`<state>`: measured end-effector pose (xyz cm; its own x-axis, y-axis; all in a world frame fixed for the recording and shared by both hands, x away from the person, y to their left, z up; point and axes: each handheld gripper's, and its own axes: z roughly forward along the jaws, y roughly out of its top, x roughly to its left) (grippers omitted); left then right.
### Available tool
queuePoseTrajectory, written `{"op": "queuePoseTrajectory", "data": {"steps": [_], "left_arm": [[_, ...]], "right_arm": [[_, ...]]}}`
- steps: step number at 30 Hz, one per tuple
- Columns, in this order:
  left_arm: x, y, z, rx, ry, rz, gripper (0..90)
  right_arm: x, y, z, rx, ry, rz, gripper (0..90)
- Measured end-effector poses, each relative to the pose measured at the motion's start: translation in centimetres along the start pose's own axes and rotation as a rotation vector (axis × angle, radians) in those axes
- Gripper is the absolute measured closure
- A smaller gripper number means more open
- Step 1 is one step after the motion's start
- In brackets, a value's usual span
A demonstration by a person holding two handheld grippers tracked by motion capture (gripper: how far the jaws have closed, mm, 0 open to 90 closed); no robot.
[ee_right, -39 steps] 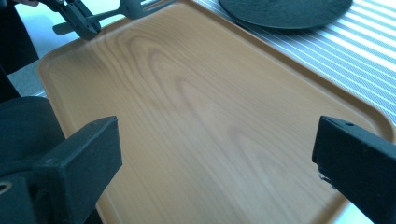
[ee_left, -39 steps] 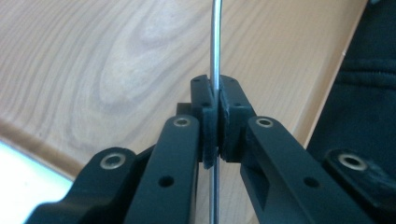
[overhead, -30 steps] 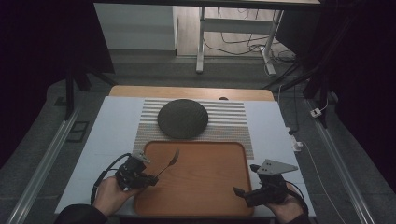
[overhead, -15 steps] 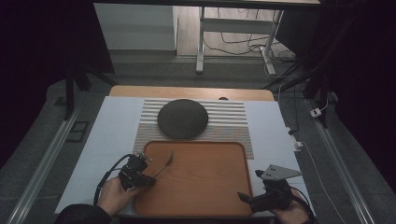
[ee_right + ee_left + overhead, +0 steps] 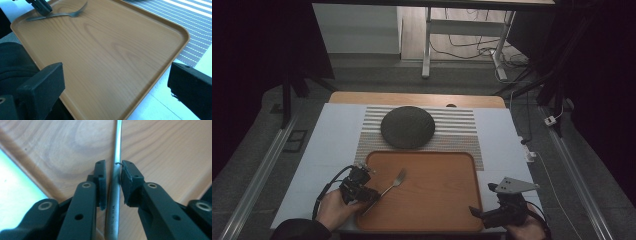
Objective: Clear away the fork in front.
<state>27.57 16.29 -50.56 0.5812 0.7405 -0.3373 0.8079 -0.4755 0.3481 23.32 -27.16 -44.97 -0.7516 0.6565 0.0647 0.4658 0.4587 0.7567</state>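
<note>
Left gripper: jaws have just been opening, pads a hair off the fork handle lying between them on the wooden tray, near its left edge. Open fully and lift straight up so the handle doesn't drag. Right gripper: jaws wide, empty, at the tray's right corner; keep it parked.

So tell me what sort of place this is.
Probably a lab or studio set up for recording tabletop work, dressed as a dining spot: a wooden tray with a fork, a striped placemat under a dark plate, cables trailing on the floor behind.
</note>
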Motion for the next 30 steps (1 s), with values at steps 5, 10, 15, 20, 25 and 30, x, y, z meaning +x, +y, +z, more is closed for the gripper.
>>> {"op": "queuePoseTrajectory", "data": {"steps": [5, 10, 15, 20, 25, 30], "left_arm": [[0.0, 0.5, -0.9, -0.055, -0.006, 0.044, 75.5], [-0.6, 1.8, -0.8, -0.083, -0.021, 0.118, 87.4], [-1.6, 3.4, 0.4, -0.07, -0.032, 0.177, 88.3], [-2.3, 4.2, 1.8, -0.042, -0.019, 0.225, 88.3], [-2.4, 4.7, 3.0, -0.008, -0.006, 0.239, 88.3], [-1.8, 4.9, 3.4, -0.003, -0.001, 0.222, 88.3]], "right_arm": [[-0.3, -0.1, -0.3, -0.005, -0.008, 0.022, 1.2], [-0.3, -0.2, -0.4, -0.006, -0.026, 0.03, 0.7], [-0.2, -0.2, -0.4, -0.002, -0.036, 0.035, 0.0], [-0.3, -0.2, -0.4, 0.003, -0.042, 0.035, 0.0], [-0.3, -0.2, -0.3, 0.006, -0.035, 0.033, 0.0], [-0.2, -0.2, -0.3, 0.014, -0.034, 0.027, 0.0]]}}
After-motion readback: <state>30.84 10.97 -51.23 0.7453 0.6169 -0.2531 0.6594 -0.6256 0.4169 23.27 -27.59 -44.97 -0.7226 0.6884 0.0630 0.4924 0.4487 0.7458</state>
